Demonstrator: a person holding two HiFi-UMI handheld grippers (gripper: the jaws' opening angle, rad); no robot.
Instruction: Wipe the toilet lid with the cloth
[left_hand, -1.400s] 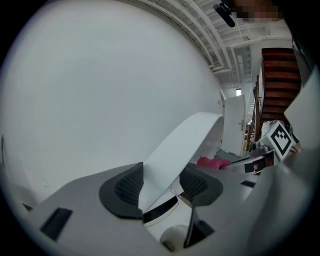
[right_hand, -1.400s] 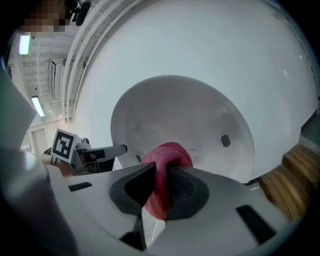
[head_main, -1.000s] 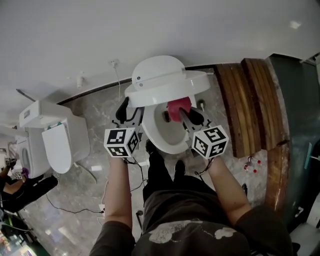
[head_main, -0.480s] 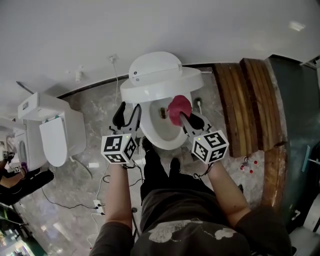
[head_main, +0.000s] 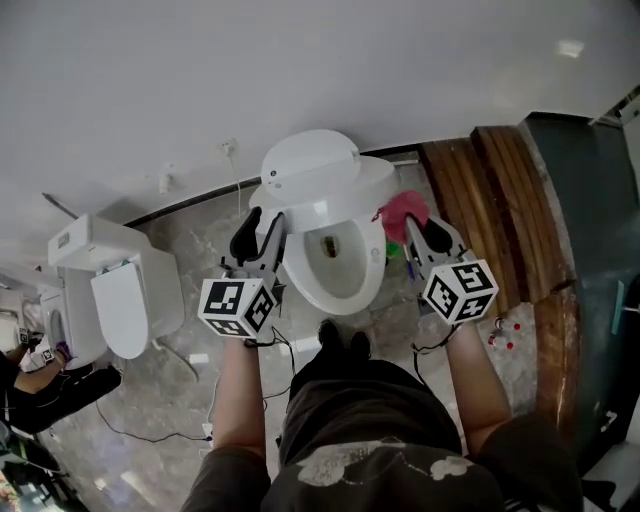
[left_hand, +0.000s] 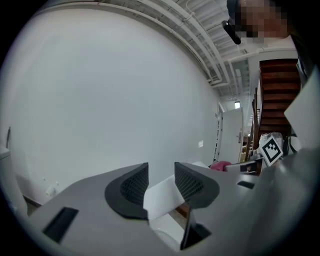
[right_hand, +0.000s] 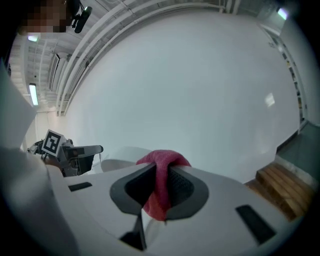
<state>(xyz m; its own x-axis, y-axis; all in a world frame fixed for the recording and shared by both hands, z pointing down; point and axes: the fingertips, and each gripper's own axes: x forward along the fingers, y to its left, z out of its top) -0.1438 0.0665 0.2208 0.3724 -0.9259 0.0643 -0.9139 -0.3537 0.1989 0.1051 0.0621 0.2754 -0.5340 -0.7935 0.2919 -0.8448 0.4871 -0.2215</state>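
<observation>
Lid (head_main: 340, 190) sat up behind the bowl (head_main: 335, 265), at 9 o'clock from the cloth (head_main: 403, 212) clamped in the right tongs (head_main: 426, 228), while the left tongs (head_main: 264, 222), jaws just narrowing yet apart, stood at its 9 o'clock edge, that edge loose in their gap.

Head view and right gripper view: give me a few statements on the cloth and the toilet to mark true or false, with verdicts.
1. The right gripper is clamped on the pink cloth. True.
2. The pink cloth lies inside the toilet bowl. False: it is held beside the toilet bowl, at its right in the head view.
3. The toilet bowl is uncovered. True.
4. Only one toilet shows in the head view. False: a second toilet stands at the left.
</observation>
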